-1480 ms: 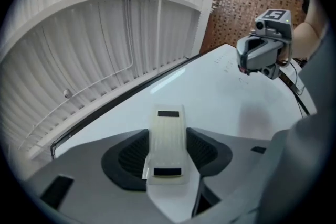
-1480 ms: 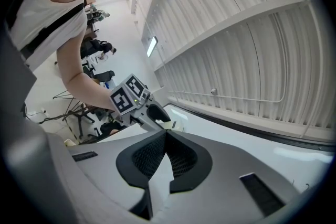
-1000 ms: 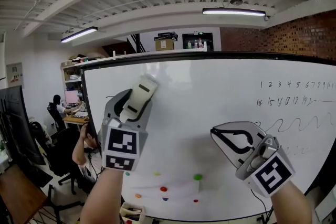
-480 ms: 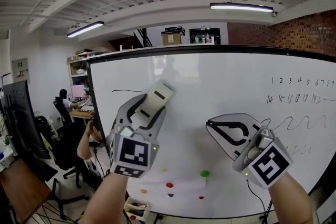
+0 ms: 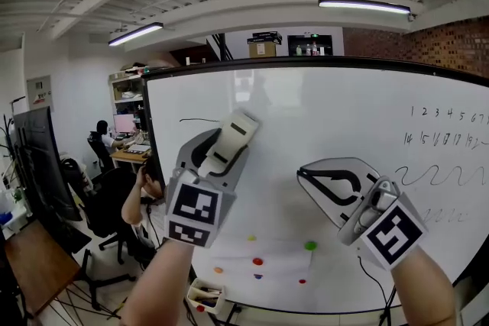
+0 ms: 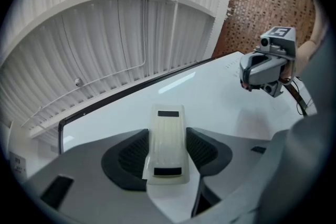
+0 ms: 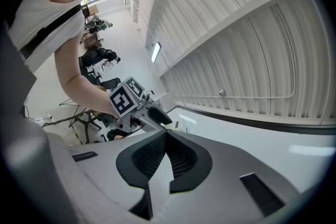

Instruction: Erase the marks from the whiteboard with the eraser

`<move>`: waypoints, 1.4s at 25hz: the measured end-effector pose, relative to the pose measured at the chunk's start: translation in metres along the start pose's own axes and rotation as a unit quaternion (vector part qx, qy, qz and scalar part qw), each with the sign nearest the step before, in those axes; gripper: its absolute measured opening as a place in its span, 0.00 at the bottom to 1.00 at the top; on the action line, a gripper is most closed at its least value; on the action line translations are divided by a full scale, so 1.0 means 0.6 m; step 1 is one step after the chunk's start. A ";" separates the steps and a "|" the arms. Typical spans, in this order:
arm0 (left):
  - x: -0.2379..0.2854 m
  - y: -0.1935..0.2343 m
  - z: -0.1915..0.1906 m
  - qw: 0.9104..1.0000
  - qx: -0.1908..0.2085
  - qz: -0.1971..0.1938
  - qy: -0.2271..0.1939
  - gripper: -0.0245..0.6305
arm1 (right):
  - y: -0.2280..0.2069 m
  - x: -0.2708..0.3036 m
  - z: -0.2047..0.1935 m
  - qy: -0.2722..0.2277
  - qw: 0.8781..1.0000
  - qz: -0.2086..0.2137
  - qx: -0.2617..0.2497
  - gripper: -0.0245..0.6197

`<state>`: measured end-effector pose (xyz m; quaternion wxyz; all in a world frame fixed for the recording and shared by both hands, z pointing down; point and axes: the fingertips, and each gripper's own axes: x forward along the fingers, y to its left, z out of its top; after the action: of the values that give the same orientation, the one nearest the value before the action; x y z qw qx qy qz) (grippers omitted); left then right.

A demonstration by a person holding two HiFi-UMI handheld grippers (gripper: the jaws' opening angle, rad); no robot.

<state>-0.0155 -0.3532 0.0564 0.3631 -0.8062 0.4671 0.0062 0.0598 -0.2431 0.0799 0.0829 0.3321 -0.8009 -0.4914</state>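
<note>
The whiteboard [image 5: 306, 126] fills the middle of the head view. It carries a short black line [image 5: 199, 120] at upper left, and rows of numbers [image 5: 447, 114] and a wavy line [image 5: 439, 175] at right. My left gripper [image 5: 218, 153] is shut on a cream eraser [image 5: 233, 135], which sticks out past the jaws toward the board, below and right of the black line. In the left gripper view the eraser [image 6: 167, 144] lies pinched between the dark pads. My right gripper [image 5: 306, 173] hovers before the board's middle, jaws shut on nothing, tips meeting [image 7: 166, 134].
Coloured magnets [image 5: 257, 261] dot the board's lower part, above a small marker tray [image 5: 206, 294]. Left of the board are a seated person at a desk [image 5: 103, 135], office chairs [image 5: 107, 210] and a dark monitor [image 5: 38, 172]. A brick wall [image 5: 451, 42] stands at right.
The left gripper with the eraser has sunk a little relative to the black line. The right gripper has slid left along the board, away from the numbers. The head view has panned left.
</note>
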 end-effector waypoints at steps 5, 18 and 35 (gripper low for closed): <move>-0.013 0.033 -0.024 1.000 -0.028 0.000 0.006 0.42 | 0.015 0.017 0.019 -0.008 1.000 0.012 -0.010 0.06; -0.009 0.032 -0.023 1.000 -0.002 0.001 -0.014 0.41 | 0.041 0.042 0.005 -0.007 0.999 0.029 0.014 0.06; -0.005 0.067 -0.021 0.991 0.103 0.080 -0.003 0.41 | 0.041 0.030 -0.024 -0.004 0.999 0.006 0.033 0.06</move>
<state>-0.0515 -0.3704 0.0434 0.4440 -0.7245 0.5271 -0.0103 0.0417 -0.2572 0.1044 0.0713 0.3278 -0.8190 -0.4655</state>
